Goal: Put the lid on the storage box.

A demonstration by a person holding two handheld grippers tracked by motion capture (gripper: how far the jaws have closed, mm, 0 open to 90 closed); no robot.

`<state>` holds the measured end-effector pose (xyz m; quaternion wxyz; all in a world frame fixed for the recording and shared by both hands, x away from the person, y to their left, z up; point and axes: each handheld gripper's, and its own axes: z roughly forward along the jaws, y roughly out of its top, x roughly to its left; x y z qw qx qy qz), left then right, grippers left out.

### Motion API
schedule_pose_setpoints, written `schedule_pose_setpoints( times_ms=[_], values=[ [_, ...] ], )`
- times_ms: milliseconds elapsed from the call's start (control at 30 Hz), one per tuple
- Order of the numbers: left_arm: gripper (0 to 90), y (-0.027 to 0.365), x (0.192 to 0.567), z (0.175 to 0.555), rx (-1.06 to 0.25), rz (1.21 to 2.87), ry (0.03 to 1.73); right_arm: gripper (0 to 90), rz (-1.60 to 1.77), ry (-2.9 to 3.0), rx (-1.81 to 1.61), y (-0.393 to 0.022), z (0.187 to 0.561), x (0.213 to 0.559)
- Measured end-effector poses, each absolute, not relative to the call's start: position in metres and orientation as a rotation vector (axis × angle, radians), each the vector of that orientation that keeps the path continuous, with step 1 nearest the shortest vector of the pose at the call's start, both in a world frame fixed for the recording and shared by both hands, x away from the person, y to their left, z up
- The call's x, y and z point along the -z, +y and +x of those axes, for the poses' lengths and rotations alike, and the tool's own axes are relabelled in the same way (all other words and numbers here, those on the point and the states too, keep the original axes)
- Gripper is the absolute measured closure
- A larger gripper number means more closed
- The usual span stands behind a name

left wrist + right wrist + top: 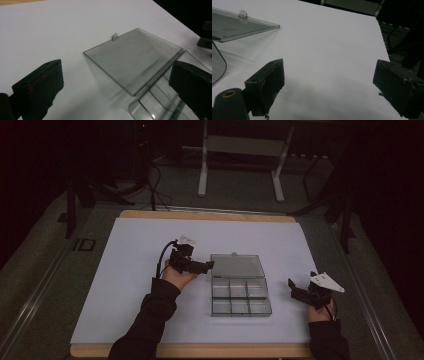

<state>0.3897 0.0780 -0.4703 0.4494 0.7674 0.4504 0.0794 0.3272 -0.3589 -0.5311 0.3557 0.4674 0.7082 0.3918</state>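
Note:
A clear plastic compartment box (240, 298) lies open in the middle of the white sheet, its compartments looking empty. Its lid (237, 265) is folded back flat on the far side. My left gripper (208, 266) is just left of the lid's edge, above the sheet. In the left gripper view, the left gripper (115, 87) is open, with the lid (135, 57) and its small tab (115, 37) ahead between the jaws. My right gripper (301, 280) is right of the box. In the right gripper view, the right gripper (332, 85) is open over bare sheet, with the lid (237, 25) at upper left.
The white sheet (130, 285) covers a wooden tabletop (200, 351) whose edge shows at front and back. Beyond the table stand a metal frame's legs (202, 170) and cables (155, 185) on a dark floor. Dark stands (402, 45) lie past the sheet's right edge.

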Motion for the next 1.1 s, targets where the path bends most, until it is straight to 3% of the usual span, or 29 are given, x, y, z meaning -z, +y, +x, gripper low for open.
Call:
schedule_pose_setpoints(
  times_ms=[367,667,1100],
  values=[
    [0.4,0.053,0.478,0.412,-0.128,1.908,1.162,10.1,1.205,1.833,-1.005,-0.358,0.328,0.531],
    [2.3,0.042,0.503,0.416,0.004,1.918,1.241,10.1,1.198,1.837,-1.002,-0.358,0.327,0.531],
    [14.8,0.039,0.522,0.420,0.135,1.883,1.293,10.1,1.195,1.838,-0.999,-0.357,0.327,0.531]
  ],
)
